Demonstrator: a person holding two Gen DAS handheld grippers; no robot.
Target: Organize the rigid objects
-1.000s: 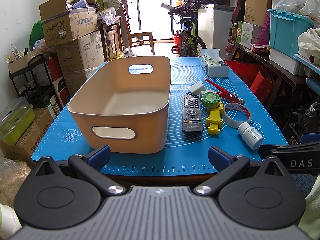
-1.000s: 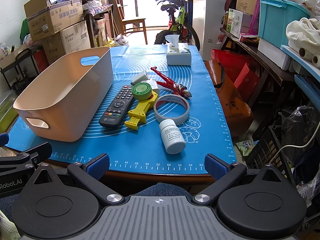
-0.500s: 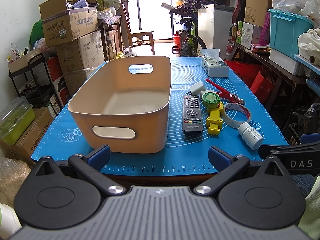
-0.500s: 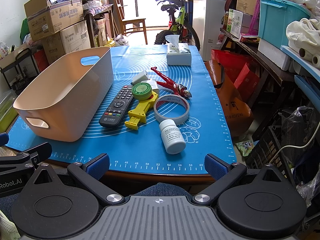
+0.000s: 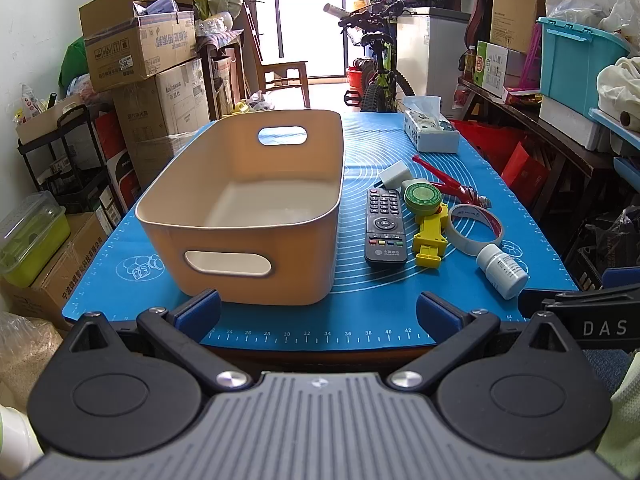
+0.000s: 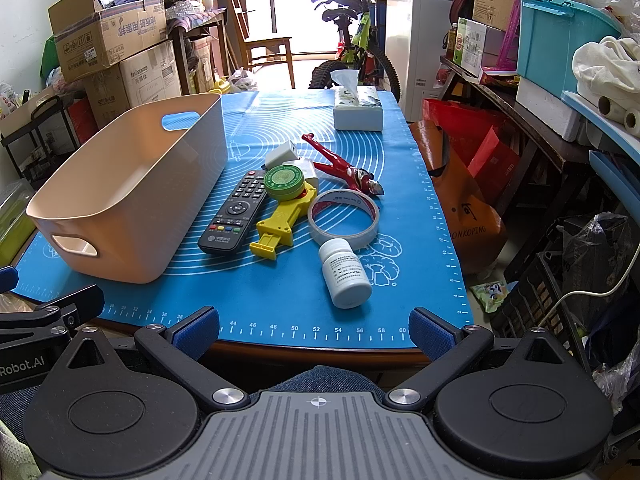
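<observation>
nothing moved since earlier | white charger (image 6: 307, 169) half hidden behind green tin (image 6: 284, 179) | both jaws released, empty

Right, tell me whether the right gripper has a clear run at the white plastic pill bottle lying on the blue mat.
Probably yes. The right gripper is open at the table's near edge, and the white plastic pill bottle lies just ahead with only bare blue mat between them. The clear tape roll sits close behind it.
</observation>
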